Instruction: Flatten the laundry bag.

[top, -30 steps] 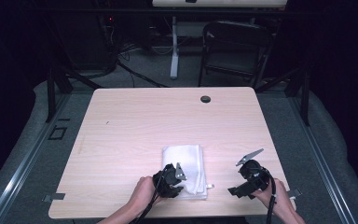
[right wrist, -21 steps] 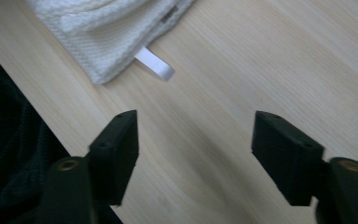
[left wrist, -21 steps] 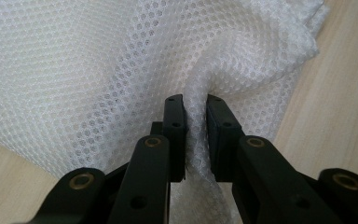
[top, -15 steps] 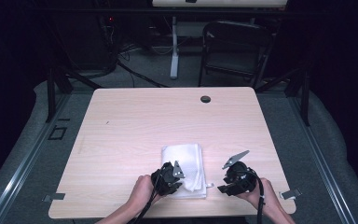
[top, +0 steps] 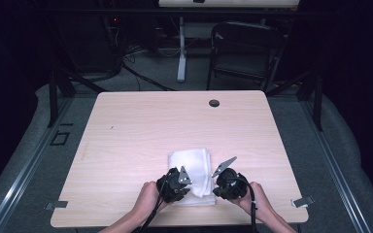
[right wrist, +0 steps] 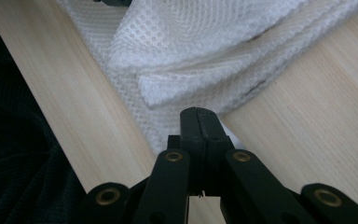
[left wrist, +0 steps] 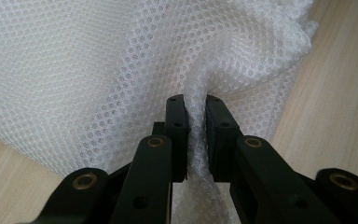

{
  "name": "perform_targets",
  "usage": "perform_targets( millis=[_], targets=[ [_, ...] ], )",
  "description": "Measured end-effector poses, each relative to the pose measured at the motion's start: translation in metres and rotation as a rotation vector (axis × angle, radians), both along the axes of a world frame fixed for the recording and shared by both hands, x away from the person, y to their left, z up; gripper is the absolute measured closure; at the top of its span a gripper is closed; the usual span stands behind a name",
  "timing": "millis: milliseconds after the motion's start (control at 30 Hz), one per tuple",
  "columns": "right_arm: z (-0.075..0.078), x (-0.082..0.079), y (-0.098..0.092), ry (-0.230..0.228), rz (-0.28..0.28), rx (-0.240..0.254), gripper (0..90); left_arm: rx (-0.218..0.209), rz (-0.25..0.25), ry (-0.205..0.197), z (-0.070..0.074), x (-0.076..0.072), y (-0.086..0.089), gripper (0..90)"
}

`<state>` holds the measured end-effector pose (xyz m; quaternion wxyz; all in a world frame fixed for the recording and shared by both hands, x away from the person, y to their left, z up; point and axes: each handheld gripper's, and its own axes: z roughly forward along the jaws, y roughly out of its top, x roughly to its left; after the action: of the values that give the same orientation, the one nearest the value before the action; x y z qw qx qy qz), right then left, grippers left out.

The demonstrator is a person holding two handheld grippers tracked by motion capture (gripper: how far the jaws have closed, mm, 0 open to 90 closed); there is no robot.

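One folded white mesh cloth (top: 190, 167) lies near the tabletop's (top: 126, 131) front edge, about midway along it. Two grippers work at its near end. The left gripper (left wrist: 196, 135) is clamped on a bunched fold of it. The right gripper (right wrist: 199, 128) has just been closing, jaws now together on the cloth's thin corner.

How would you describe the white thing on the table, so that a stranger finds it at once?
Start from the light wooden table and go to its near edge, where two hands hold black grippers. Between them lies a folded white mesh cloth, with a fine honeycomb weave. It is the sole soft, pale thing there; the small dark round hole sits far off by the back edge.
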<state>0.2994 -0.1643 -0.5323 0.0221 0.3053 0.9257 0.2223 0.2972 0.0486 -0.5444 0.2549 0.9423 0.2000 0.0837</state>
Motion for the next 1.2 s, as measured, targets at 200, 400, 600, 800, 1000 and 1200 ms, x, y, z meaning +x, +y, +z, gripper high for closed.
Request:
perform_targets(
  millis=[200,400,600,800,1000,1200],
  targets=[
    [-0.009,0.008,0.011,-0.001,0.004,0.012,90.0,-0.014,0.0,-0.005,0.001,0.0,0.001,81.2],
    [-0.021,0.013,0.017,0.022,-0.017,0.036,90.0,-0.02,0.005,-0.014,0.002,0.0,0.002,81.1],
    [-0.024,0.014,0.017,0.031,-0.016,0.03,90.0,-0.029,0.02,-0.029,0.005,-0.001,0.003,80.6],
    [-0.024,0.013,0.017,0.03,-0.028,0.028,90.0,-0.04,0.024,-0.04,0.008,-0.001,0.005,80.7],
    [-0.022,0.014,0.016,0.038,-0.018,-0.005,90.0,-0.048,0.033,-0.055,0.011,-0.002,0.006,80.5],
    [-0.022,0.014,0.016,0.041,-0.028,0.009,90.0,-0.059,0.049,-0.061,0.014,-0.003,0.01,80.1]
  ],
)
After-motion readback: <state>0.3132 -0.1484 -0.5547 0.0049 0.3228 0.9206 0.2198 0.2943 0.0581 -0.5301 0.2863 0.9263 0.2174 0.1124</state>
